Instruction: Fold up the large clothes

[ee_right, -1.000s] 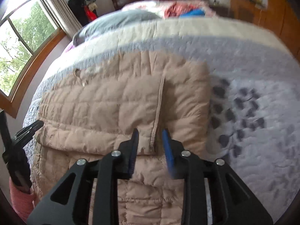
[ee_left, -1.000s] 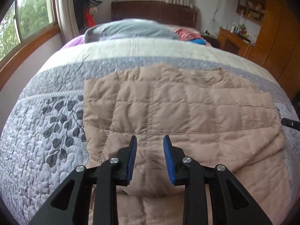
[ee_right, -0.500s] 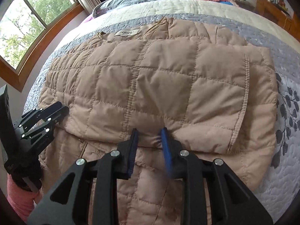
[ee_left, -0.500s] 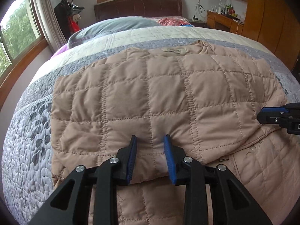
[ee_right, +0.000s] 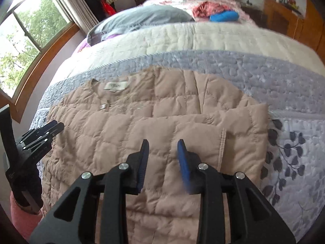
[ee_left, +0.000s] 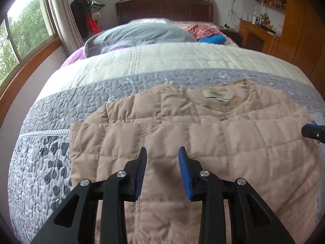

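A beige quilted jacket (ee_left: 203,142) lies spread on the bed, collar and label at the far side. It also shows in the right wrist view (ee_right: 162,122), with a sleeve folded in along its right edge. My left gripper (ee_left: 162,160) is open and empty above the jacket's near left part. My right gripper (ee_right: 162,152) is open and empty above the near right part. Each gripper appears in the other's view: the right fingertips (ee_left: 312,132) at the right edge, the left gripper (ee_right: 40,134) at the left edge.
The bed has a grey and cream quilted cover (ee_left: 61,152). A grey pillow (ee_left: 142,34) and red and blue clothes (ee_left: 211,36) lie by the dark headboard. Windows are on the left, a wooden desk (ee_left: 258,34) and wardrobe on the right.
The folded-over lower half of the jacket has dropped out of view; both grippers have pulled back towards the near edge and tilted up. Both stay open and empty.
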`<state>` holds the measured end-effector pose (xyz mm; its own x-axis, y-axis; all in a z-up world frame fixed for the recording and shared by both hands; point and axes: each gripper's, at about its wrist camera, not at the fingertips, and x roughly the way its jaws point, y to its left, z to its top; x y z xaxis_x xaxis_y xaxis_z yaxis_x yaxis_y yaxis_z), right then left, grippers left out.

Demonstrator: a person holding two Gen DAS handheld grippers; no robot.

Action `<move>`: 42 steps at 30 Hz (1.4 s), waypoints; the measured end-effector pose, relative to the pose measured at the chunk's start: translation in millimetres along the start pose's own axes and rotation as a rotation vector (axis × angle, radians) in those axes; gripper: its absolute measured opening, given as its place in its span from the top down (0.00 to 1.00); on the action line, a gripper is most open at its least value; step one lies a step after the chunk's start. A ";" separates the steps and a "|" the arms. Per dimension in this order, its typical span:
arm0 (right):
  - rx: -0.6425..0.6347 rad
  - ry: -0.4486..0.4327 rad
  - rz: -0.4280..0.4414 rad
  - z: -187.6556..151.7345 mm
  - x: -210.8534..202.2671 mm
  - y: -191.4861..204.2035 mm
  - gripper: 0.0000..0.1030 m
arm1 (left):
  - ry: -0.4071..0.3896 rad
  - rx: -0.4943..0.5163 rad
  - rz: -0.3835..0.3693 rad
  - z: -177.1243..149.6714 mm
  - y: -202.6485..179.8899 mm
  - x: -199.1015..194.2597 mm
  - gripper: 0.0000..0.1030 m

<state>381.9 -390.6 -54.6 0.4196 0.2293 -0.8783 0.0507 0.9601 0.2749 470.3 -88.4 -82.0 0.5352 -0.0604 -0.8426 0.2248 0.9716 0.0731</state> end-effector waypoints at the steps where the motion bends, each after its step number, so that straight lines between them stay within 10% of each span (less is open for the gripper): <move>1: 0.018 0.018 -0.019 0.6 10.6 -6.5 0.73 | 0.030 -0.003 0.002 0.9 0.9 10.7 0.68; 7: 0.078 0.049 0.038 -2.5 39.2 -25.2 0.73 | 0.077 -0.048 -0.029 1.8 9.1 34.3 0.67; 13: 0.011 -0.059 0.087 -34.9 -28.1 -27.1 0.60 | 0.015 -0.090 -0.088 -23.8 42.5 -24.8 0.66; 30: -0.076 -0.088 0.167 -295.0 -159.5 -56.7 0.34 | 0.034 -0.202 -0.145 -310.3 146.5 -194.9 0.26; 42: 0.011 -0.045 0.205 -376.8 -148.0 -75.6 0.34 | 0.065 -0.268 -0.289 -377.9 122.1 -186.5 0.26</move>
<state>-25.6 -436.9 -92.8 0.4621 0.4122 -0.7852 -0.0304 0.8923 0.4505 90.2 127.9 -117.6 0.4262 -0.3342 -0.8406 0.1336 0.9423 -0.3069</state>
